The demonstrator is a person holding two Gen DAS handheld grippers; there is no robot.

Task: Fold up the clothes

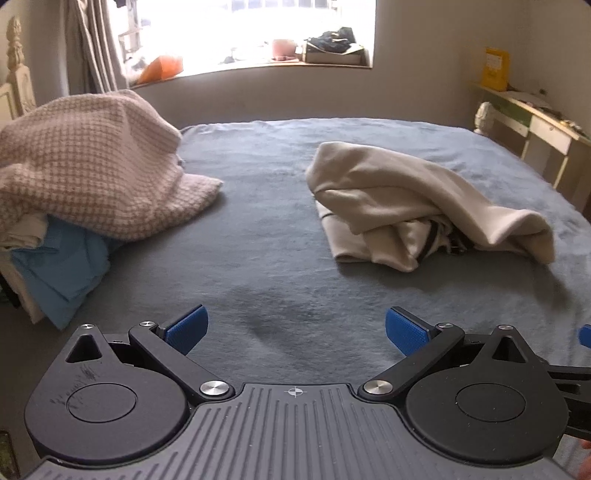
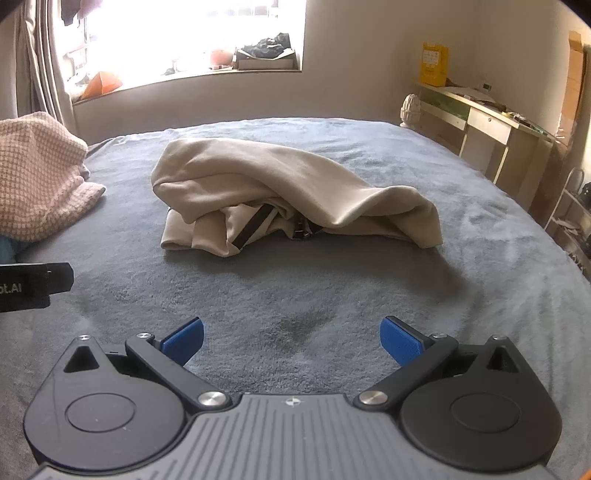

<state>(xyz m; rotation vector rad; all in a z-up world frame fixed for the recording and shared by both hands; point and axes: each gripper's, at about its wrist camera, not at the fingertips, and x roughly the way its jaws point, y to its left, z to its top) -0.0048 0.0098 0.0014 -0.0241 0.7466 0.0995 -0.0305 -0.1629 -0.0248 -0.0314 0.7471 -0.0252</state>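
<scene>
So, both tongs spread wide, nothing between the pads. Left tongs [image 1: 296, 328] hang over bare blue-grey bed [image 1: 280, 206] cover, tilted down toward it, blue pads [image 1: 186, 328] apart at either side of the frame bottom. Right tongs [image 2: 291, 338] same pose, blue pads [image 2: 400, 341] wide, over bare bed [image 2: 332, 295] surface with a darker smudge just ahead of them.

Task item: beige garment [image 1: 417, 199], crumpled in a heap on the bed, unfolded, lying ahead and to the right in the left wrist view. In the right wrist view the beige garment [image 2: 280, 192] sits near the middle, straight ahead, well apart from the tongs. Top layer draped over in a hump; a black stripe [image 2: 255, 225] shows on the lower layer under the fold, plus some dark detail in the shadow, too small to tell.

Left side of bed: pink-and-white houndstooth blanket [image 1: 92, 162] piled high, draped over blue cloth [image 1: 62, 273] and something whitish at the edge. Same houndstooth blanket [image 2: 40, 177] shows at the left edge of the right view. Black piece of the other tool [image 2: 33, 286] pokes in at the left there.

Background: bright window [image 1: 251, 29] with clutter on the sill, curtain [image 1: 96, 48] at left, worktop [image 2: 491, 118] against the right wall carrying a yellow box [image 2: 434, 64].
</scene>
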